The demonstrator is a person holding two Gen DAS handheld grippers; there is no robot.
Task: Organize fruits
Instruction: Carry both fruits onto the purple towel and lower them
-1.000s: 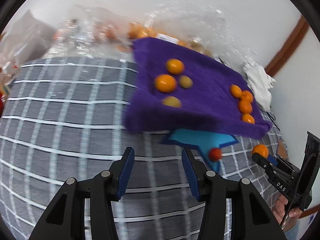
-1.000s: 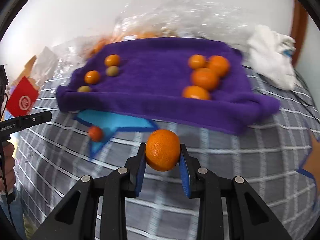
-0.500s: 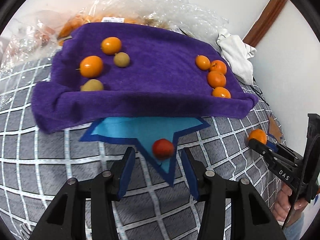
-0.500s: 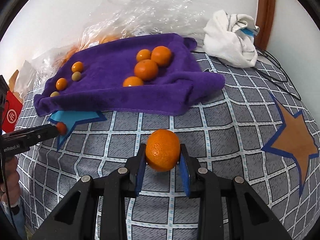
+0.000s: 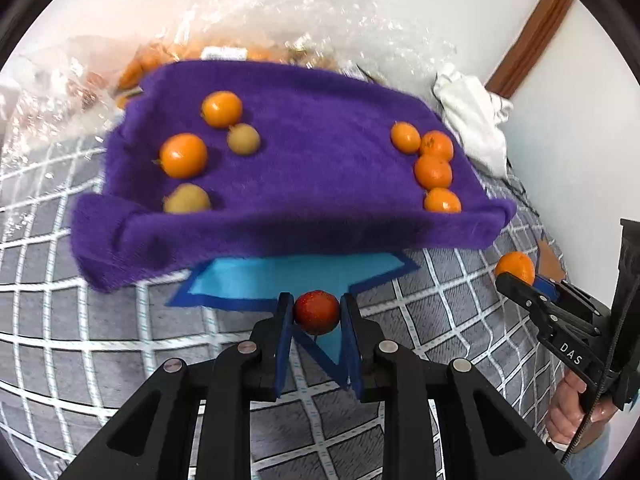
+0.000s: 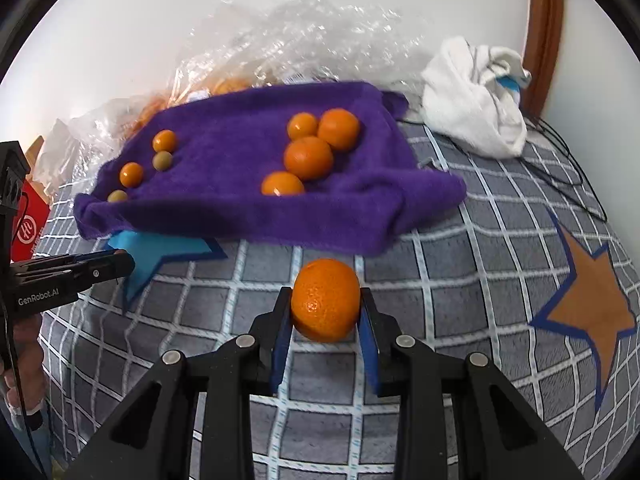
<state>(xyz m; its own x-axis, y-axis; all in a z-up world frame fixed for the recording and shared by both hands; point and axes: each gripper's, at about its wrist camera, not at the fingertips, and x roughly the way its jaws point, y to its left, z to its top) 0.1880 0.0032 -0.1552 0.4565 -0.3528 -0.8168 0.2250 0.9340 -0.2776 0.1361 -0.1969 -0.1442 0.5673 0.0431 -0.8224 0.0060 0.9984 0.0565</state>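
A purple towel (image 5: 304, 184) lies on the checked bedspread and also shows in the right wrist view (image 6: 240, 208). On it lie several oranges (image 5: 434, 170) at the right and small orange and green-yellow fruits (image 5: 184, 156) at the left. My left gripper (image 5: 316, 314) is shut on a small red fruit (image 5: 317, 312) over a blue star patch (image 5: 288, 276). My right gripper (image 6: 325, 304) is shut on a large orange (image 6: 325, 300) and holds it in front of the towel; it also shows in the left wrist view (image 5: 516, 276).
Clear plastic bags with more fruit (image 5: 256, 32) lie behind the towel. A white cloth (image 6: 476, 96) sits at the back right by a brown door frame. A cable (image 6: 568, 160) runs beside it. An orange star patch (image 6: 588, 308) is on the right. A red box (image 6: 28, 224) is at the left.
My left gripper has moved forward over the blue star and closed on the small red fruit. My right gripper still holds the large orange and has shifted little.
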